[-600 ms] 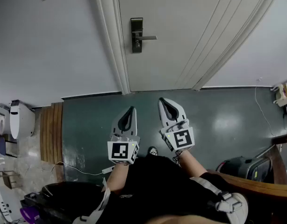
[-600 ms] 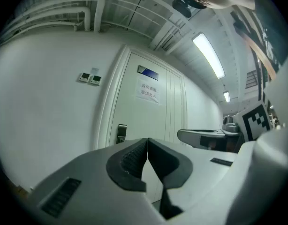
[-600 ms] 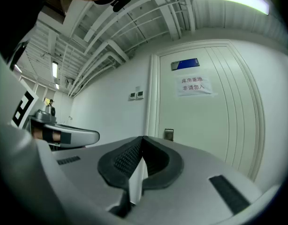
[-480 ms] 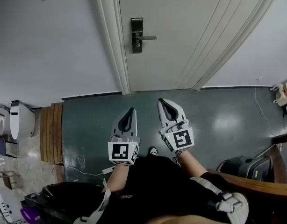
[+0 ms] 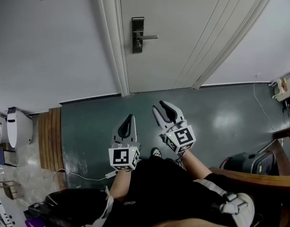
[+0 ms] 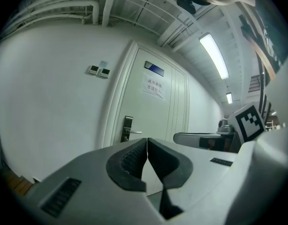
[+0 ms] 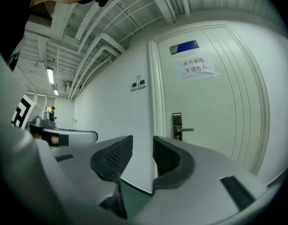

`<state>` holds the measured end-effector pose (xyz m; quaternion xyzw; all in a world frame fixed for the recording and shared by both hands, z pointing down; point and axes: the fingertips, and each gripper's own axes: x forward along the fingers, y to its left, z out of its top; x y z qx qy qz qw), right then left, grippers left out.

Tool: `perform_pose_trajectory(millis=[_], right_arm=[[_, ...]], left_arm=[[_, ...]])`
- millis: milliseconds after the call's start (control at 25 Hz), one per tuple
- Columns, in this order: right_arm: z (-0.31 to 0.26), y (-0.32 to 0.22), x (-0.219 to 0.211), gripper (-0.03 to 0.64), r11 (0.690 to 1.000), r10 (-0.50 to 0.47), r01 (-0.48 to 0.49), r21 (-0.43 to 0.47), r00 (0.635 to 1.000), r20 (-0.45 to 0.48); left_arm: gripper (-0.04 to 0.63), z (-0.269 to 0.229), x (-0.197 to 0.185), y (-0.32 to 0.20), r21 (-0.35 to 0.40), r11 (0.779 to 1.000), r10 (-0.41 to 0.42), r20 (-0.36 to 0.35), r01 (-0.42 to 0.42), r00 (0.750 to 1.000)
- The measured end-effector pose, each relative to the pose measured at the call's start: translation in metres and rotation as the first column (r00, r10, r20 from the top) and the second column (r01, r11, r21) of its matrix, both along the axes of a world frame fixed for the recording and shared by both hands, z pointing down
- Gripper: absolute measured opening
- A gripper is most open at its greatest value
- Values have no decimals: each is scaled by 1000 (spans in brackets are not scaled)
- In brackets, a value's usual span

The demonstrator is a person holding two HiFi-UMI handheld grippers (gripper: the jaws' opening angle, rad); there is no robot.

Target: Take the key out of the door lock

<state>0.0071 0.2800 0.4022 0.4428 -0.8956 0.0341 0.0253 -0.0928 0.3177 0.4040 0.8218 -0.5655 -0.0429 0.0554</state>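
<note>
So: R gripper (image 5: 165, 106) jaws look parted now, tips met 0.5 s ago; nothing between. L gripper (image 5: 130, 118) pads pressed together, empty. Door lock (image 5: 138, 34) well ahead of both, slightly right of R's jaw line. Key too small to see, reach not begun imo.

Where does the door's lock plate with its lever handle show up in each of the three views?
Head view: the lock plate sits near the top, slightly left of centre.
Left gripper view: small, left of centre, at mid-height.
Right gripper view: right of centre, at mid-height, lever pointing right.
Shared landmark: the white door frame runs just left of the plate in all three.
</note>
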Motion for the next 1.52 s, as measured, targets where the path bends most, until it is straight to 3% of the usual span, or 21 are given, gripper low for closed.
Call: perform_pose_trajectory(millis=[160, 280, 640, 920, 1520], right_arm=[[9, 2, -1, 192, 996, 14, -1, -87, 989, 146], [13, 3, -2, 207, 994, 38, -18, -107, 980, 193], [18, -16, -4, 216, 996, 47, -36, -85, 990, 130], [13, -75, 9, 223, 998, 44, -39, -39, 990, 131], [18, -206, 68, 249, 996, 18, 1, -91, 979, 205]], left_arm=[[25, 14, -16, 6, -28, 1000, 6, -13, -6, 1000], [25, 23, -28, 8, -41, 999, 6, -13, -7, 1000], [25, 31, -31, -12, -60, 998, 12, -16, -13, 1000], [25, 29, -33, -72, -48, 999, -17, 23, 18, 1000], [25, 23, 43, -210, -90, 996, 13, 72, -6, 997]])
